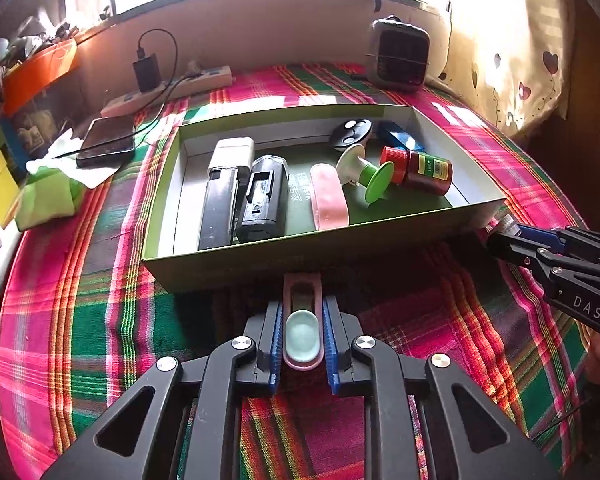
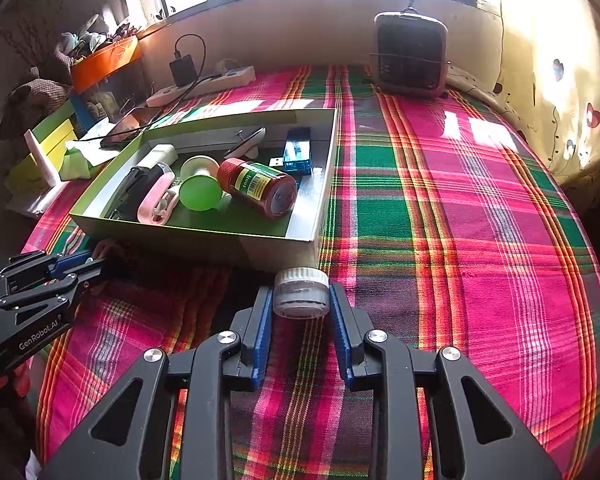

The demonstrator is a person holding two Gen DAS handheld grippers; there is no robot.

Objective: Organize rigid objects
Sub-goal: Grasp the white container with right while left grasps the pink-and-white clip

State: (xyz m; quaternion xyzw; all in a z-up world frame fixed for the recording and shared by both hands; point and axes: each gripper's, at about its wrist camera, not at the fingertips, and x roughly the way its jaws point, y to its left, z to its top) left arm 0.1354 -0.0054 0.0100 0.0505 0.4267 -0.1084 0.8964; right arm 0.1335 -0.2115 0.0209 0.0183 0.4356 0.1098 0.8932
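The left gripper (image 1: 302, 312) clamps a pink spoon case (image 1: 302, 336), and the right gripper (image 2: 302, 300) grips a small clear jar (image 2: 302, 293). Both are just before the near wall of the open box (image 1: 260, 258). The box holds a red bottle (image 1: 418, 170), a green spool (image 1: 366, 174) and black devices (image 1: 262, 200).

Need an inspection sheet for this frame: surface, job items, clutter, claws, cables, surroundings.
Surface: pink-and-green plaid tablecloth, wrinkled near the box.
Job's things: open green cardboard box holds a red-capped brown bottle, green-and-white spool, pink oblong case, two black rectangular devices and a blue stick.
Clutter: black phone, green tissue pack.
Claws: left claw shut on a pink clip with pale green insert; right claw shut on a small clear jar with white lid. Both are outside the box.
Cables: black charger cable runs from the white power strip to the phone.
Surroundings: small grey heater, window behind.
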